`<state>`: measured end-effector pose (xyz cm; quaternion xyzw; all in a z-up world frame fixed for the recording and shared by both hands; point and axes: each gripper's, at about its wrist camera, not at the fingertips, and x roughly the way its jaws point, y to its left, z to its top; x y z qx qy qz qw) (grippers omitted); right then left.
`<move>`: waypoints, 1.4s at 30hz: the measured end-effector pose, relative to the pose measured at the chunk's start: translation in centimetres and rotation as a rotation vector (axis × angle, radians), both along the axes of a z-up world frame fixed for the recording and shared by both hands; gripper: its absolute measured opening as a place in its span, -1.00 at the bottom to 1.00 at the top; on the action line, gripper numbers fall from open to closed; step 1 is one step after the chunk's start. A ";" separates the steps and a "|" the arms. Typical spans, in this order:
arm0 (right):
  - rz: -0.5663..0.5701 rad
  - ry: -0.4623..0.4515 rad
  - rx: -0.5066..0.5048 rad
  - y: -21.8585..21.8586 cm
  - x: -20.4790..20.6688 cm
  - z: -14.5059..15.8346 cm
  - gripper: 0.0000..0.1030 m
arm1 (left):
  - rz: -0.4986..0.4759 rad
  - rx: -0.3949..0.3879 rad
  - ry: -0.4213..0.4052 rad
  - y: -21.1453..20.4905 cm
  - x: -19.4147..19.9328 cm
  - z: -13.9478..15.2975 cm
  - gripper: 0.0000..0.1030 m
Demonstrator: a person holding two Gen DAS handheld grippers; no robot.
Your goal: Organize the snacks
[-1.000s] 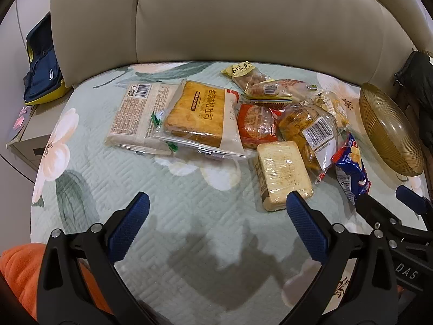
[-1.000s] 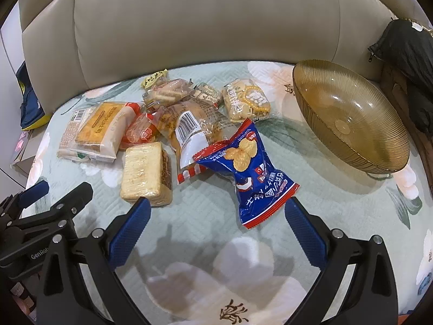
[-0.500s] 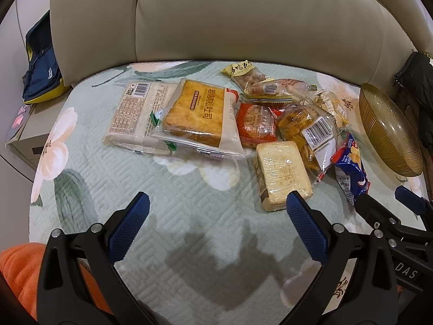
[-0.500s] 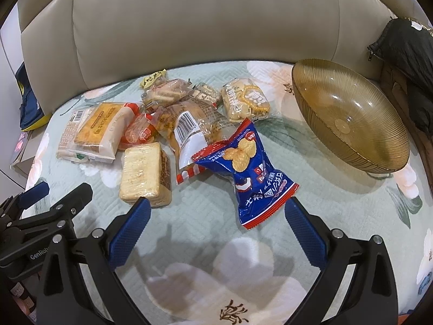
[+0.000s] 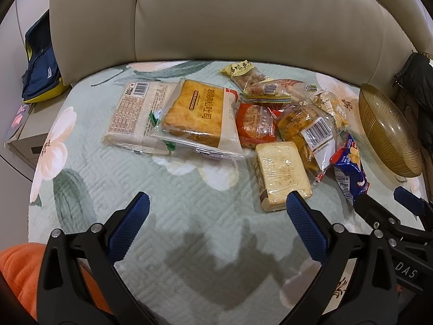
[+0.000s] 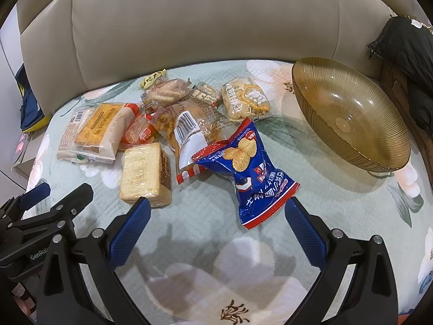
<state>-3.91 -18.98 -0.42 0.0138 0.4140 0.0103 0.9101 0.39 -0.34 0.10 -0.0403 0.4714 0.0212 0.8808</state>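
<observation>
Left claw (image 5: 216, 205) spread wide and empty, hovering above bare quilted floral cover (image 5: 189, 216) on the sofa seat, blue fingertips (image 5: 293, 203) apart with nothing between them. Clear-wrapped bread slab (image 5: 281, 170) just ahead of its right finger, whose tip overlapped the pack's near corner in the left wrist view; contact impossible to judge. Farther ahead and to the left, toast packet (image 5: 194, 113) overlapping a flat white packet with a barcode (image 5: 132, 111). Beyond the slab, red round-cake packet (image 5: 254, 124) and clear bag with a barcode label (image 5: 311, 132), then yellow-topped packet (image 5: 238, 70) nearest the sofa back (image 5: 243, 13)

Right claw (image 6: 216, 208) likewise wide open and holding nothing, hanging over the same cover. Blue chip bag (image 6: 251, 170) directly ahead, lying diagonally, its red-edged lower end reaching down between the two fingers, nearer the right one but apart from it. Bread slab (image 6: 143, 173) just in front of the left finger, tip overlapping its near edge in the picture. Cracker packet (image 6: 246, 100) behind the chip bag. Amber ribbed glass bowl (image 6: 349, 113) well off to the right, empty, tilted toward the camera, apart from the snack heap. Left claw's frame visible at the lower left of the right wrist view, beside the slab

Dark jacket (image 6: 406, 54) at the far right, navy and yellow bag (image 5: 40, 59) at the far left
</observation>
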 end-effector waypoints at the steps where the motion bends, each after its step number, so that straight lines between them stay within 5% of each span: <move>1: -0.001 -0.013 -0.002 0.0 0.0 0.1 0.91 | 0.000 0.001 0.000 0.0 0.0 0.0 0.94; 12: 0.012 0.052 0.026 -1.5 0.2 2.4 0.91 | -0.035 -0.021 -0.045 -0.3 -0.4 0.7 0.91; 19: 0.094 0.108 -0.133 -4.4 2.5 5.2 0.91 | -0.207 -0.221 0.051 -1.9 1.4 1.2 0.88; 22: 0.074 0.175 -0.063 -6.6 4.4 5.2 0.91 | -0.245 -0.295 0.077 -3.2 2.3 1.5 0.86; 26: 0.139 0.228 0.107 -7.5 6.6 3.2 0.91 | -0.253 -0.295 0.196 -4.7 4.6 -0.3 0.69; 36: 0.291 0.284 -0.058 -4.0 8.9 -2.1 0.90 | -0.232 -0.261 0.309 -5.5 6.8 -5.5 0.49; 42: 0.299 0.342 -0.041 -4.3 10.3 -5.1 0.46 | -0.202 -0.242 0.303 -5.8 7.8 -6.9 0.44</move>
